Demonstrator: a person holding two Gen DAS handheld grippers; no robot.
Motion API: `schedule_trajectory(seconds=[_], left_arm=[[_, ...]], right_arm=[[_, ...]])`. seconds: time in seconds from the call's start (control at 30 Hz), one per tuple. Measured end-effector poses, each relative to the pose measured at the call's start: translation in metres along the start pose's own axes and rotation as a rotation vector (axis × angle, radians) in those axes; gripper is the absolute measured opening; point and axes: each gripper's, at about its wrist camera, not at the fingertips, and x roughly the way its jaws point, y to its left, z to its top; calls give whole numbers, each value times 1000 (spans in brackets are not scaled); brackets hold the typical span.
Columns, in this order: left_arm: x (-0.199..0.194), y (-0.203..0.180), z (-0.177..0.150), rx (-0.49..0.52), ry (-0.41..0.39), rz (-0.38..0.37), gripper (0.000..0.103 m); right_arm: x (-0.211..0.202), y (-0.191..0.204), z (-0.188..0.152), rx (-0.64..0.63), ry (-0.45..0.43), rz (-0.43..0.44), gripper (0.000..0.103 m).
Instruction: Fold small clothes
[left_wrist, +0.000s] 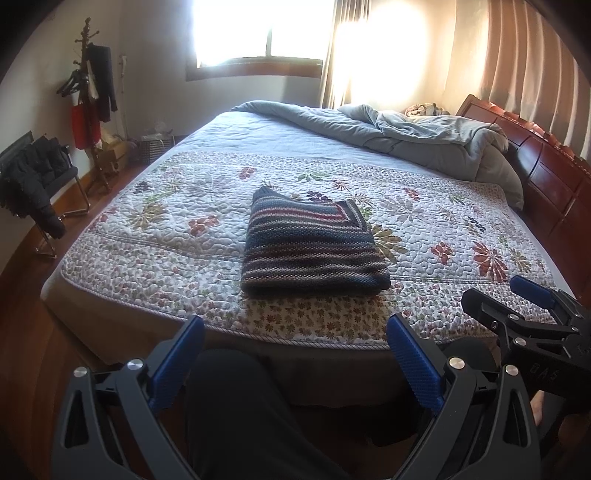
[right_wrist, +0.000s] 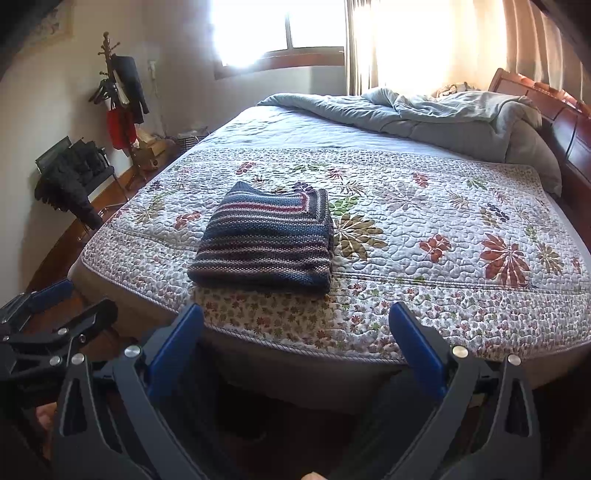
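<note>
Here the folded striped sweater lies on the quilt, well ahead of both spread, empty grippers.

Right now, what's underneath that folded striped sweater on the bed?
The folded striped sweater lies on the floral quilt, near the bed's front edge. The quilt's pattern shows all around it; the patch directly beneath, and anything tucked inside the folds, is covered. Both grippers are open and off it.
</note>
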Motion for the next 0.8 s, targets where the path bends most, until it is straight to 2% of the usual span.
schedule_trajectory(seconds=[0.8], left_arm=[[1, 1, -4, 2, 24, 19, 99]], right_arm=[[1, 3, -3, 5, -3, 1, 100]])
